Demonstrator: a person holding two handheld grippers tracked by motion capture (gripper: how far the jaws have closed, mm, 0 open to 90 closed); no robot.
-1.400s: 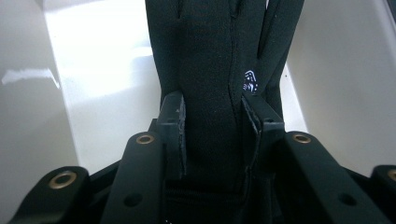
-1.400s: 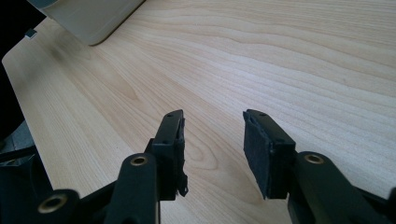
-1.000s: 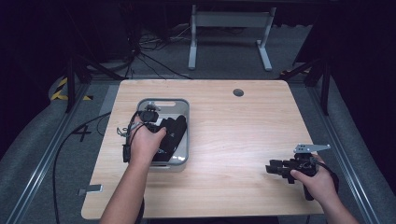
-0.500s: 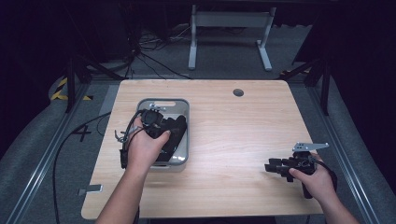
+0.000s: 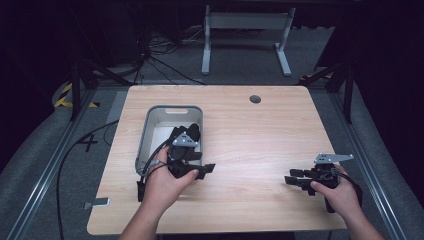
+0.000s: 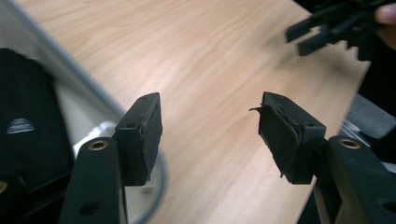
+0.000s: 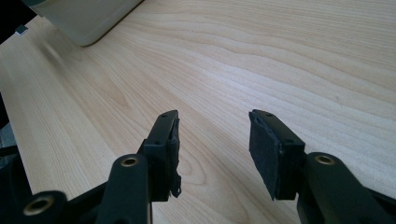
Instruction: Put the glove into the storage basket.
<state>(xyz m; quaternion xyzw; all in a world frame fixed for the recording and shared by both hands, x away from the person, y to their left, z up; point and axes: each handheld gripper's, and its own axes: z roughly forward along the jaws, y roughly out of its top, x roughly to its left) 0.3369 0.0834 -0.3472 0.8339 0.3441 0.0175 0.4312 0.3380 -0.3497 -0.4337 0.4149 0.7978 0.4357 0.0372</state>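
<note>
Hovering beside the right rim of the grey plastic bin (image 5: 145, 131), the left gripper (image 5: 200, 169) has its jaws apart and clamped on nothing; in the left gripper view bare wood shows between its pads (image 6: 148, 122). The jaws point outward across the light wooden table (image 5: 260, 135), toward the right gripper (image 5: 295, 181).

The bin is the sole container. A black object (image 5: 189, 134) lies in it, behind the left jaws in the high view and off their left side in the left gripper view (image 6: 28, 116). Its shape is too dark to identify. The remaining visible part of the bin's floor appears pale and bare.

The right gripper is held low over the table near its front right part, well apart from the bin. Its jaws are likewise apart and empty; the bin's corner (image 7: 88, 18) sits far ahead of them and to their left.

Judged step: the approach to the bin, with no grasp made. The next move probably calls for turning the left jaws back toward the bin, lowering them over the rim, and straddling the black object before closing. Clearance between the jaws and the bin wall should be checked during descent.
</note>
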